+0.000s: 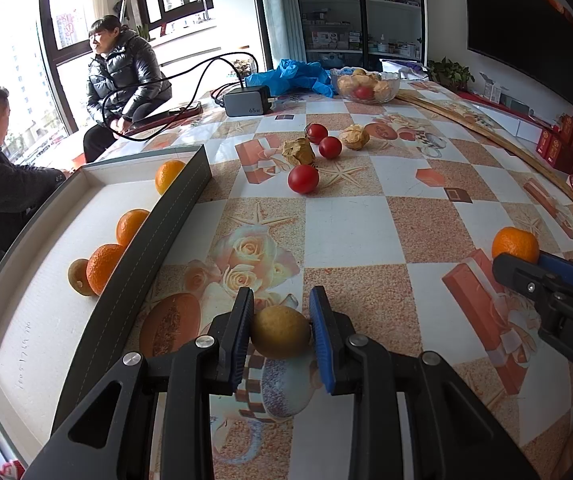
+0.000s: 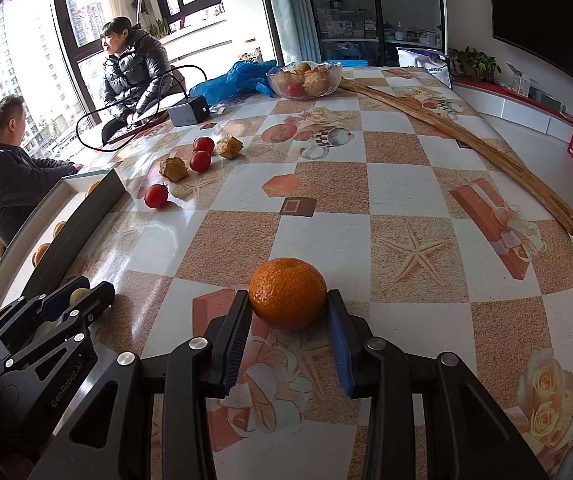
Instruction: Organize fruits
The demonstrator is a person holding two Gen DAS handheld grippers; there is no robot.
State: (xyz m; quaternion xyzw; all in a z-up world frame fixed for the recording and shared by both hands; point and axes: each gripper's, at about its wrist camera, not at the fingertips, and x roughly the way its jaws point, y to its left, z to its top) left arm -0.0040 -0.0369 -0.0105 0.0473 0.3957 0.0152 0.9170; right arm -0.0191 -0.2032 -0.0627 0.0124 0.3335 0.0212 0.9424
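My left fingers (image 1: 245, 332) stand on either side of a small yellow-brown fruit (image 1: 280, 331), the pads at its flanks; whether they press it or only frame it I cannot tell. My right fingers (image 2: 238, 332) bracket a mandarin (image 2: 288, 293) the same way: the left pad meets the peel, while beside the right pad the fruit's edge sits so close that I cannot tell whether there is contact. Both fruits rest on the tablecloth (image 1: 350, 216) near my edge of the table, the brown one just beside the tray (image 1: 98, 316), the mandarin well off to its right.

The brown fruit looks smooth, firm and light, likely to roll or squirt out of a lopsided pinch, so I judge the widest part is where to hold it, pads square to it. The mandarin has a dimpled peel that should grip well on the ribbed pads, but it is probably soft beneath, so a gentle squeeze across its middle seems right, not over the stem end.

The tray already holds three mandarins and one brown fruit along its near wall. Further out lie three tomatoes (image 1: 303, 179), thin-skinned and easy to bruise by my guess, among two papery husked fruits (image 1: 299, 151) that would crush under any real pressure. Beyond them a glass bowl (image 1: 366, 85) holds more of the same, with a charger (image 1: 246, 100) and a blue bag (image 1: 290, 74) to its left.
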